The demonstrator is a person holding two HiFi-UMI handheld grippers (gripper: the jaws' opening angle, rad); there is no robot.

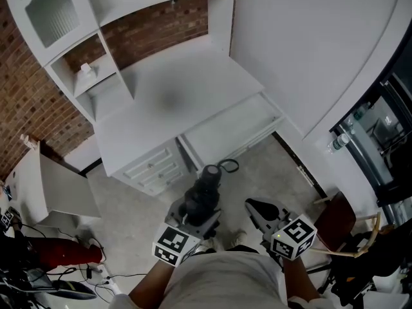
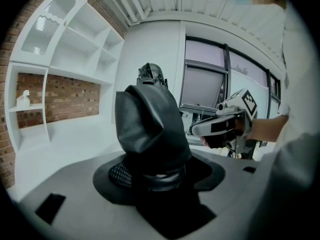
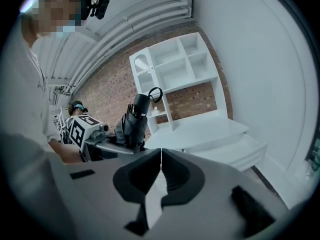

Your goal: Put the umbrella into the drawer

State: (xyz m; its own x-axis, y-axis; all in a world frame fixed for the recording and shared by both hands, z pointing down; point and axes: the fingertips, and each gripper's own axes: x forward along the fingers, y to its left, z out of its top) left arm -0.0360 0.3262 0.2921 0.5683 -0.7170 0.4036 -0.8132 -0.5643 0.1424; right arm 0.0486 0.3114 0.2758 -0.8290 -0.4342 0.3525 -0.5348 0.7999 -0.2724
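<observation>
A black folded umbrella (image 1: 203, 193) with a wrist loop at its handle end is held low in front of a white desk (image 1: 174, 95). My left gripper (image 1: 197, 212) is shut on the umbrella's body (image 2: 150, 129), and its handle end points toward the desk. The desk's wide drawer (image 1: 232, 131) is pulled open and looks empty; it also shows in the right gripper view, drawer (image 3: 235, 151). My right gripper (image 1: 256, 210) hovers just right of the umbrella, its jaws closed tip to tip on nothing (image 3: 161, 171). The umbrella (image 3: 134, 121) shows there at the left.
A white shelf unit stands on the desk's left with a small white bottle (image 1: 85, 69) in a cubby. Small closed drawers (image 1: 154, 166) sit left of the open one. A white box (image 1: 48, 185), a red object (image 1: 64, 253) and cables lie left; a wooden chair (image 1: 341, 221) is at right.
</observation>
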